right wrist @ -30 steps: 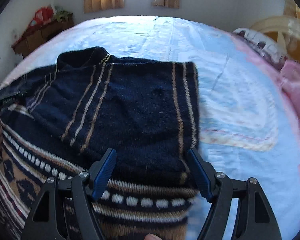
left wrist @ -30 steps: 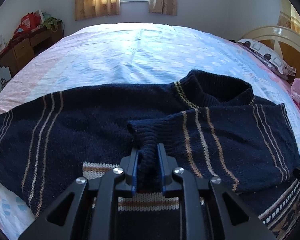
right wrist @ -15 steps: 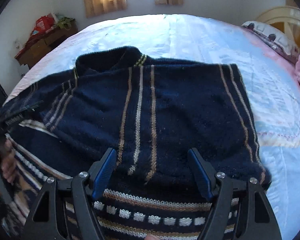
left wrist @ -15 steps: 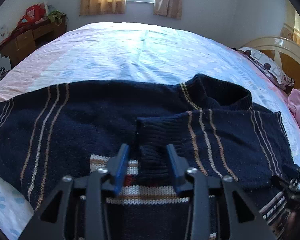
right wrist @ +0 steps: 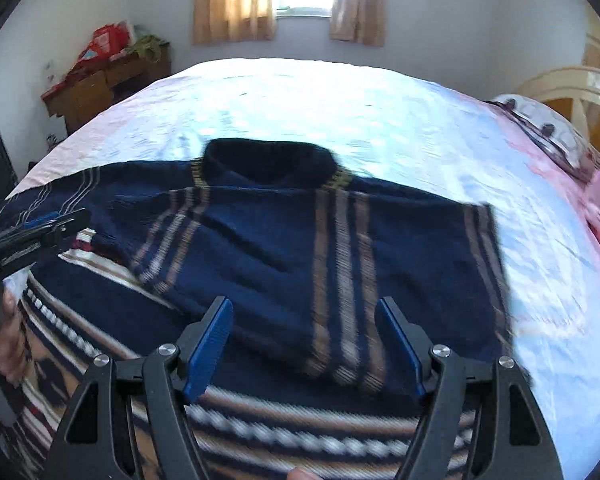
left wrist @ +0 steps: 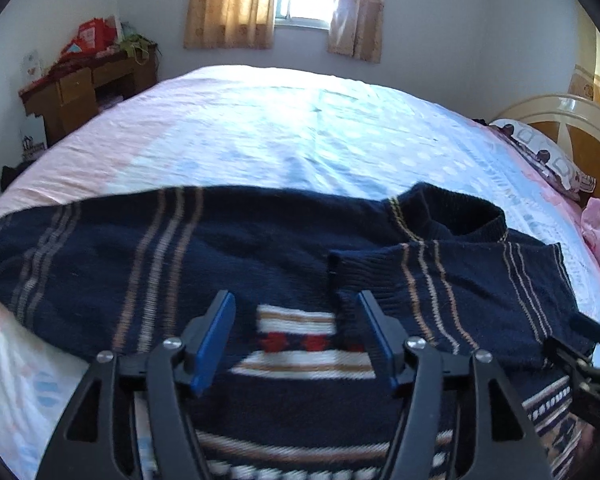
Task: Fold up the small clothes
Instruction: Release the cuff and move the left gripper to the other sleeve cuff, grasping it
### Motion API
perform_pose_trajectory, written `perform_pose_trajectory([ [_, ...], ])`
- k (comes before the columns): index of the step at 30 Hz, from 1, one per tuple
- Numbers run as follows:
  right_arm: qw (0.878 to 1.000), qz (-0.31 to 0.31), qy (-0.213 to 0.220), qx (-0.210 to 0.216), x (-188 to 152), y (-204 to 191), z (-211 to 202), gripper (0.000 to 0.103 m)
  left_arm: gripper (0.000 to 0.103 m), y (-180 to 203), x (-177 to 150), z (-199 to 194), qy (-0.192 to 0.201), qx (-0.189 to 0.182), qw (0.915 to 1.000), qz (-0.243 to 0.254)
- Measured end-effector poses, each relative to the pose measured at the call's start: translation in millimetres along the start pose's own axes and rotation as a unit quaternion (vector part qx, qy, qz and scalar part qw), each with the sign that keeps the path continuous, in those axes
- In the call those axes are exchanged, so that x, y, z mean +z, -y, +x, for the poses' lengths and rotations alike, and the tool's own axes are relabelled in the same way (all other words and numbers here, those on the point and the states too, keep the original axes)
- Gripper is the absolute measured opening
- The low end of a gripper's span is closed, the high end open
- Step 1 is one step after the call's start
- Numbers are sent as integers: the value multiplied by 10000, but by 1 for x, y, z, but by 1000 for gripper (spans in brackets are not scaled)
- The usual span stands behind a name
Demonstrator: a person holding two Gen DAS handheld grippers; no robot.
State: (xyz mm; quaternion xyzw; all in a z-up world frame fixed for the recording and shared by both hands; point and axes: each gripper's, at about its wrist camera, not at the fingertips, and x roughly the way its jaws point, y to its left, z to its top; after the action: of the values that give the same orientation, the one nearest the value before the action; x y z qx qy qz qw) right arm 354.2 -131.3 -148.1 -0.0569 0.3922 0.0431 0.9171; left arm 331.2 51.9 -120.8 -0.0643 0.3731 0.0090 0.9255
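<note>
Both our jaws hold nothing: the left gripper (left wrist: 296, 334) is opening, letting the sleeve cuff (left wrist: 354, 276) lie flat on the sweater (left wrist: 220, 248) in the middle of the frame, and the right gripper (right wrist: 304, 340) stays wide over it. We spread the sweater on the bed (left wrist: 300, 132) so it folds neatly

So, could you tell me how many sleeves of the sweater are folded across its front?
1. The right-hand sleeve lies folded across the sweater chest; the other sleeve stretches out flat to the left on the bed.
</note>
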Motion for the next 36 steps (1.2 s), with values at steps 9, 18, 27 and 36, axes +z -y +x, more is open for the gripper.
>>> perform_pose_trajectory([
  [9, 9969, -609, -269, 410, -5, -75, 41, 74, 76, -59, 0, -19, 70, 584, 9981, 193],
  [18, 9970, -630, -199, 413, -12, -77, 41, 75, 76, -197, -5, -24, -141, 1911, 9809, -322],
  [27, 9971, -646, -159, 377, -12, -77, 38, 75, 76, -326, 4, -26, 28, 2696, 9481, -1684],
  [36, 9971, -674, -123, 337, -13, -77, 37, 76, 72, -373, 12, 0, 56, 2068, 9367, -2826],
])
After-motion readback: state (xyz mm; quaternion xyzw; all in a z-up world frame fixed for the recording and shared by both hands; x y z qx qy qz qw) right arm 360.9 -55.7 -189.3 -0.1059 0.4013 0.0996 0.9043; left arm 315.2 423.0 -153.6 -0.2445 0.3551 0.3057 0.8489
